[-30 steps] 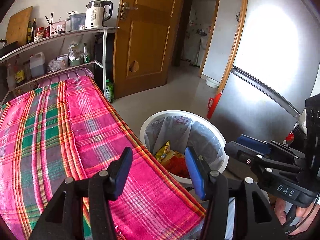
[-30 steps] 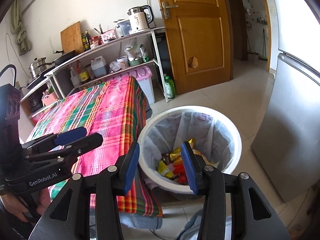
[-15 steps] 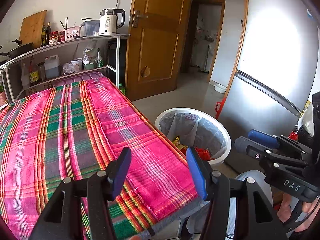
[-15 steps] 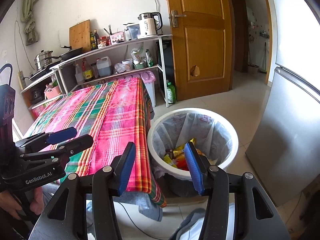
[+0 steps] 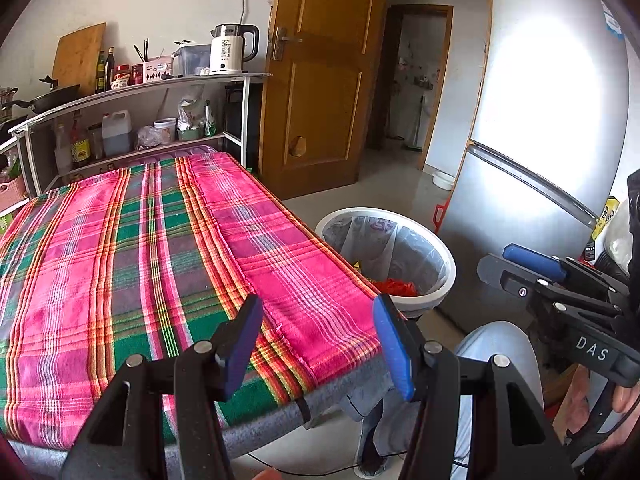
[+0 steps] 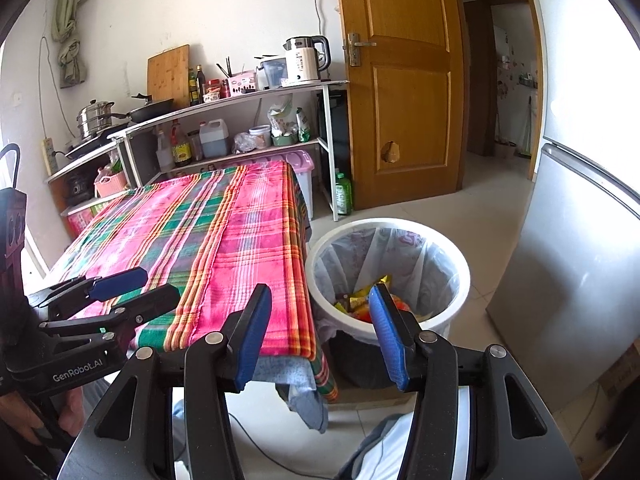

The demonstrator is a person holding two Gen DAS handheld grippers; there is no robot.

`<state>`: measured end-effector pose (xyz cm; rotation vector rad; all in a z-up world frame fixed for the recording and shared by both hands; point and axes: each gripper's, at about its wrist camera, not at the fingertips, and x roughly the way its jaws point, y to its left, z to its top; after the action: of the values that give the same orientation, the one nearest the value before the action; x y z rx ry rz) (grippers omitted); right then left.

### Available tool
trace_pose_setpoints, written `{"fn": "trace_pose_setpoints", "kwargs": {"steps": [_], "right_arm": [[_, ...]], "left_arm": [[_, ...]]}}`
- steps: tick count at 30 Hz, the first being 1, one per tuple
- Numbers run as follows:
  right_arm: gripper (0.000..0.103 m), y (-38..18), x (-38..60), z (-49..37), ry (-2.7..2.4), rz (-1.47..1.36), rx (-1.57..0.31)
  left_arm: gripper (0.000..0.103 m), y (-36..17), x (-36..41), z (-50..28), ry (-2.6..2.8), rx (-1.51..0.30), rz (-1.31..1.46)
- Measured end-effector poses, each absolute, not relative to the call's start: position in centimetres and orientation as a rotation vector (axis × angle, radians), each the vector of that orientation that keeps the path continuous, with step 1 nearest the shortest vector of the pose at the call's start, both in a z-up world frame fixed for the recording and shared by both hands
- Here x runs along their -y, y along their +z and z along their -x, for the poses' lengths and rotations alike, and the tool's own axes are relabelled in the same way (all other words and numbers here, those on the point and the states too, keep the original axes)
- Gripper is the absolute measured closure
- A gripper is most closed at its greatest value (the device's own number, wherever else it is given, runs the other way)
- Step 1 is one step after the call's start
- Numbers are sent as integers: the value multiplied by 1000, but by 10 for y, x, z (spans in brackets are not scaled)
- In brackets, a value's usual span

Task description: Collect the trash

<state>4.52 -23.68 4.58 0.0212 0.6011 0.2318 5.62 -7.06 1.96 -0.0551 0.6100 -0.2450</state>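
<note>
— Pink-and-green plaid cloth [image 5: 152,248] spread flat over the table, grey padding showing under its near edge. Nothing lying on it.

— White bin [image 6: 456,264] with a clear liner, on the floor just beside the table's right edge, near the silver fridge [image 5: 536,152]. Wrappers [image 6: 360,300], yellow and red, piled at the bottom.

— Left gripper [image 5: 316,344] held above the near end of the cloth, blue pads wide apart, nothing between them.

— Same for the right gripper [image 6: 316,336]: jaws spread, empty, hanging off the table's near corner, bin seen past its right finger.

— Behind the table, a shelf [image 6: 240,96] with a kettle [image 6: 306,60], bottles, a wok; a wooden door [image 6: 404,80] to its right.
</note>
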Motion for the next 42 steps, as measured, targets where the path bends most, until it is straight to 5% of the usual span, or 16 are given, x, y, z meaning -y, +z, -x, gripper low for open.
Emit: {"fn": "trace_pose_setpoints", "kwargs": {"steps": [42], "right_arm": [[51,41,239,-45,225,-23,-613]], "left_arm": [[44,17,72,-50,-246,-598,50]]}}
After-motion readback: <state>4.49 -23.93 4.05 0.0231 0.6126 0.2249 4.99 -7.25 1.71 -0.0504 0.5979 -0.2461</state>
